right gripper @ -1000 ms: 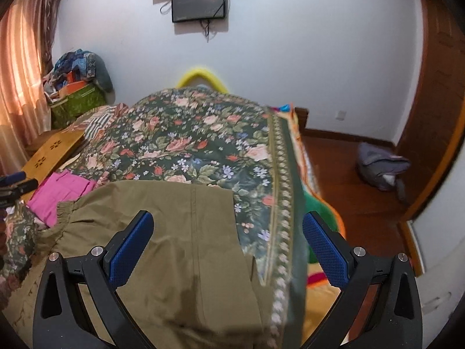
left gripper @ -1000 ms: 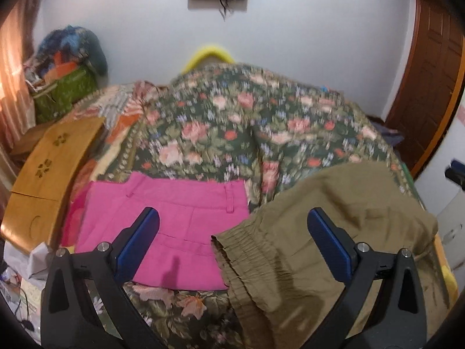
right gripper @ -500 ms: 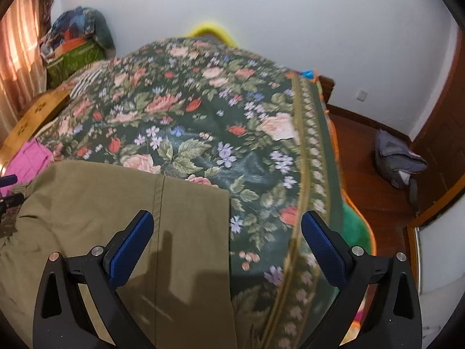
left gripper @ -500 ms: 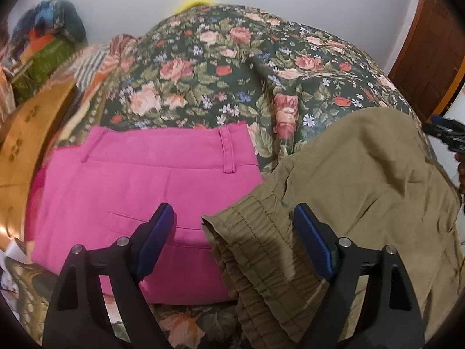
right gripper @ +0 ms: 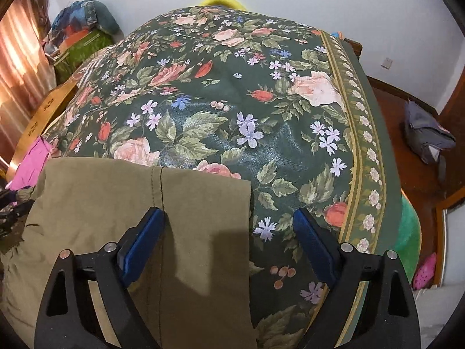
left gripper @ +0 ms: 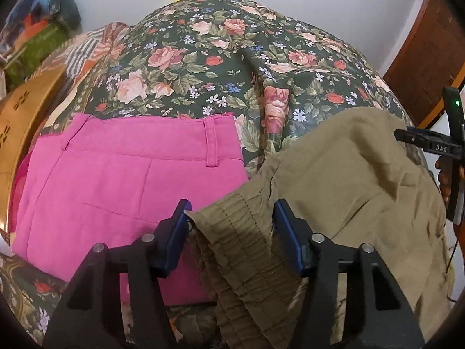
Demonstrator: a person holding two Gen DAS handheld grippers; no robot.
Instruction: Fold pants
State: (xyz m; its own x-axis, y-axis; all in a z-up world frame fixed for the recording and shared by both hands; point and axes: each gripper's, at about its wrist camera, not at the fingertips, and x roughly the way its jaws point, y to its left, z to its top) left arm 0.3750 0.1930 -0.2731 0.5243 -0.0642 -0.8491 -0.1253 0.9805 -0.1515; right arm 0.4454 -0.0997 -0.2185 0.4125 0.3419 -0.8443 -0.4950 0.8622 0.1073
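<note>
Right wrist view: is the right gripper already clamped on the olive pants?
No: the right gripper is wide open, its fingers apart over the edge of the olive pants.

Your right gripper [right gripper: 228, 242] hangs low over the bed with its blue pads [right gripper: 142, 242] spread wide; the olive pants [right gripper: 101, 203] lie flat beneath the left pad, their hem edge running between the fingers; the floral bedspread [right gripper: 232, 93] fills the rest; pink fabric [right gripper: 32, 160] peeks at far left; a grey bag [right gripper: 427, 136] sits on the wooden floor.
</note>
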